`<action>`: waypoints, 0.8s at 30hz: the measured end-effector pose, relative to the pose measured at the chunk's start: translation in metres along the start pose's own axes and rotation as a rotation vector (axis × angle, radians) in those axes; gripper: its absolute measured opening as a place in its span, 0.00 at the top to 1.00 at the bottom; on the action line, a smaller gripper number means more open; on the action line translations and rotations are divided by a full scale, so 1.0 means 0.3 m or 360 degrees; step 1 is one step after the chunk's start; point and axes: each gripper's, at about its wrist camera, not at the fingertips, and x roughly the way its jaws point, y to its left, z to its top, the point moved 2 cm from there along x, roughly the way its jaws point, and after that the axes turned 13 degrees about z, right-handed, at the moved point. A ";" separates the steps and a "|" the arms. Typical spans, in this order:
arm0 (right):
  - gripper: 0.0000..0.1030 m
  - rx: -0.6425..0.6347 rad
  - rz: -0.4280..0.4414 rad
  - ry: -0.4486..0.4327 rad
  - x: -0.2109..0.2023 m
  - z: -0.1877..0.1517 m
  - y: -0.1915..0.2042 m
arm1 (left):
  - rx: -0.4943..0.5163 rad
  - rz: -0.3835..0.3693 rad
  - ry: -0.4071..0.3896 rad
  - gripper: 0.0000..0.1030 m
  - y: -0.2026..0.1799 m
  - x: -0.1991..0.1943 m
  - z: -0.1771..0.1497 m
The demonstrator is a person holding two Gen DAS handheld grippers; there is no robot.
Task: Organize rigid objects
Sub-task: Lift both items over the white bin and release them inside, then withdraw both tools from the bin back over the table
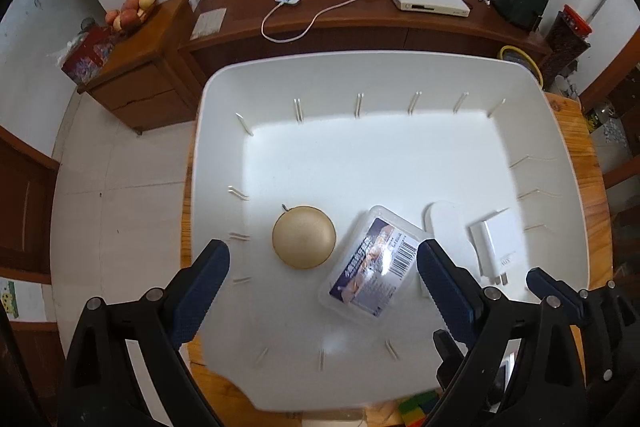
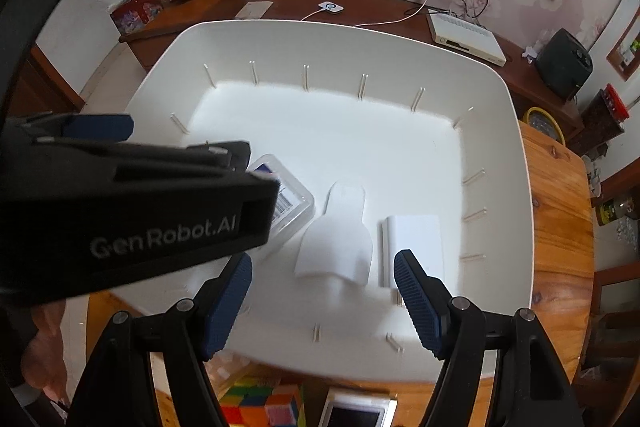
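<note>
Grippers hover over a white bin (image 1: 224, 99) on a wooden table (image 2: 560, 227): the left gripper (image 1: 323, 267) and the right gripper (image 2: 323, 283) both hang with fingers spread wide, holding nothing. Inside, along the near wall, lie a gold disc (image 1: 304, 237) at left, a clear labelled case (image 1: 374, 263) just beside it, then a white scoop-shaped piece (image 2: 340, 239) and a white charger (image 2: 416, 247) to the right. More items wait on the table near the bin: a colour cube (image 2: 260, 405) and a phone-like device (image 2: 356, 413). Judged from this, the next pick should come straight down over one item, clear of the bin rim
</note>
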 end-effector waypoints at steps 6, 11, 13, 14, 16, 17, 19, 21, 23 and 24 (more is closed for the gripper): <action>0.28 0.0000 -0.0020 -0.0046 -0.073 -0.038 0.033 | -0.0027 -0.0024 -0.0048 0.07 0.037 -0.078 -0.036; 0.28 0.0003 -0.0032 -0.0091 -0.144 -0.076 0.066 | -0.0025 -0.0042 -0.0114 0.07 0.065 -0.161 -0.076; 0.28 -0.0004 -0.0042 -0.0104 -0.170 -0.091 0.080 | -0.0022 -0.0046 -0.0138 0.07 0.074 -0.191 -0.092; 0.28 -0.0008 -0.0050 -0.0113 -0.185 -0.100 0.088 | -0.0022 -0.0049 -0.0149 0.07 0.079 -0.206 -0.098; 0.28 -0.0012 -0.0058 -0.0133 -0.214 -0.116 0.101 | -0.0026 -0.0057 -0.0171 0.07 0.088 -0.237 -0.113; 0.28 -0.0011 -0.0061 -0.0144 -0.233 -0.126 0.108 | -0.0029 -0.0061 -0.0179 0.07 0.093 -0.249 -0.119; 0.28 -0.0008 -0.0068 -0.0162 -0.262 -0.140 0.114 | -0.0036 -0.0078 -0.0198 0.07 0.102 -0.277 -0.135; 0.28 -0.0001 -0.0076 -0.0191 -0.296 -0.155 0.120 | -0.0042 -0.0089 -0.0220 0.07 0.111 -0.305 -0.151; 0.28 0.0007 -0.0083 -0.0221 -0.332 -0.169 0.123 | -0.0045 -0.0101 -0.0240 0.07 0.114 -0.332 -0.166; 0.28 0.0009 -0.0081 -0.0234 -0.349 -0.177 0.126 | -0.0047 -0.0107 -0.0248 0.07 0.117 -0.346 -0.175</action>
